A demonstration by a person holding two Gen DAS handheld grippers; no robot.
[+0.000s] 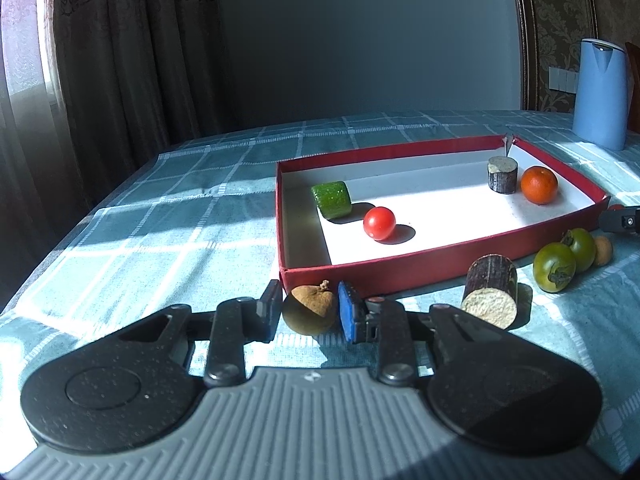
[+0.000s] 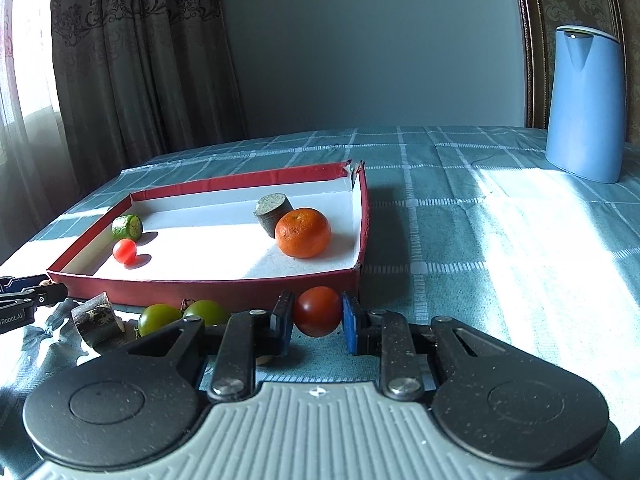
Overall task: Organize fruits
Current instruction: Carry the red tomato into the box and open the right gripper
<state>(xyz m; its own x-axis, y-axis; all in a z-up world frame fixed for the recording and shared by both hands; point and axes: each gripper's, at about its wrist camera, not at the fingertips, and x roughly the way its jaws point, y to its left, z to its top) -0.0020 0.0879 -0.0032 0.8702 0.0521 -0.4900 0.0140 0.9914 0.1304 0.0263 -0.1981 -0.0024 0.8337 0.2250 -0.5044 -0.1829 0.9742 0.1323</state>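
My left gripper (image 1: 309, 309) is shut on a small brown round fruit (image 1: 309, 312) just in front of the red tray's near wall (image 1: 400, 276). My right gripper (image 2: 317, 312) is shut on a dark red tomato (image 2: 317, 311) by the tray's near right corner (image 2: 356, 280). Inside the tray lie a green cucumber piece (image 1: 331, 199), a red cherry tomato (image 1: 379, 223), a dark sugarcane stub (image 1: 502, 175) and an orange (image 1: 539, 184). Outside it, on the cloth, lie another sugarcane piece (image 1: 491, 296), two green tomatoes (image 1: 554, 267) and a small tan fruit (image 1: 603, 251).
A tall blue jug (image 2: 584, 104) stands at the back right of the table. The checked teal tablecloth (image 2: 500, 260) stretches bare to the right of the tray. Curtains (image 1: 100, 60) hang behind the table's left edge. The right gripper's tip (image 1: 620, 220) shows at the left view's right edge.
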